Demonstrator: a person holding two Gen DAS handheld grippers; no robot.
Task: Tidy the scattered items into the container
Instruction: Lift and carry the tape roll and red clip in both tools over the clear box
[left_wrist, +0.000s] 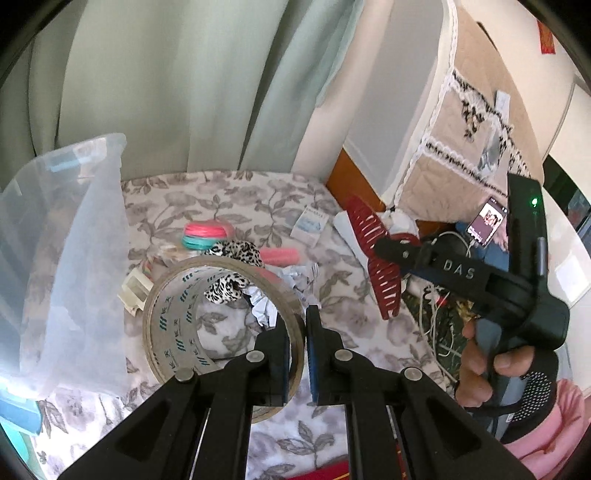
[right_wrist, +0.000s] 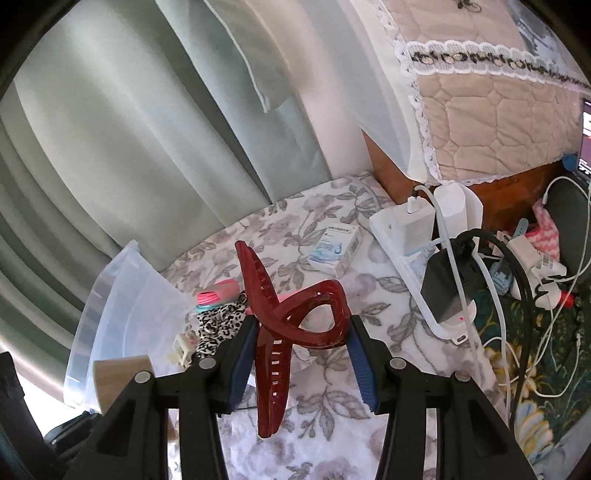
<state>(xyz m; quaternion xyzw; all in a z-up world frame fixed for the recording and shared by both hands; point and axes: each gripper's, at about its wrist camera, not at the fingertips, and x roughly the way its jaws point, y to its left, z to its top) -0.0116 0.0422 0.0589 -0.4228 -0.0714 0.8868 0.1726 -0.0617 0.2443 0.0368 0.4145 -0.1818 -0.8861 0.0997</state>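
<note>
Your left gripper (left_wrist: 306, 325) had its jaws clamped on the tape (left_wrist: 221, 317), your right gripper (right_wrist: 301, 332) gripped the claw clip (right_wrist: 284, 317), both above the floral tabletop (right_wrist: 332, 387), bin (left_wrist: 62, 258) at left.

Pale green curtain (right_wrist: 129, 122) hanging far beyond the jaws, quilted lace-trimmed cover (right_wrist: 491, 110) up right, white charger (right_wrist: 413, 225), tangled cables (right_wrist: 517, 295) right.

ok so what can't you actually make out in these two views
- Clear container, left wrist view: its inside is lost in glare and haze, its base cut off by the frame edge.
- Small box, right wrist view: print too small to read.
- Leopard scrunchie, left wrist view: partly hidden behind the tape roll.
- Phone, left wrist view: screen blurred, partly covered by the right gripper.
</note>
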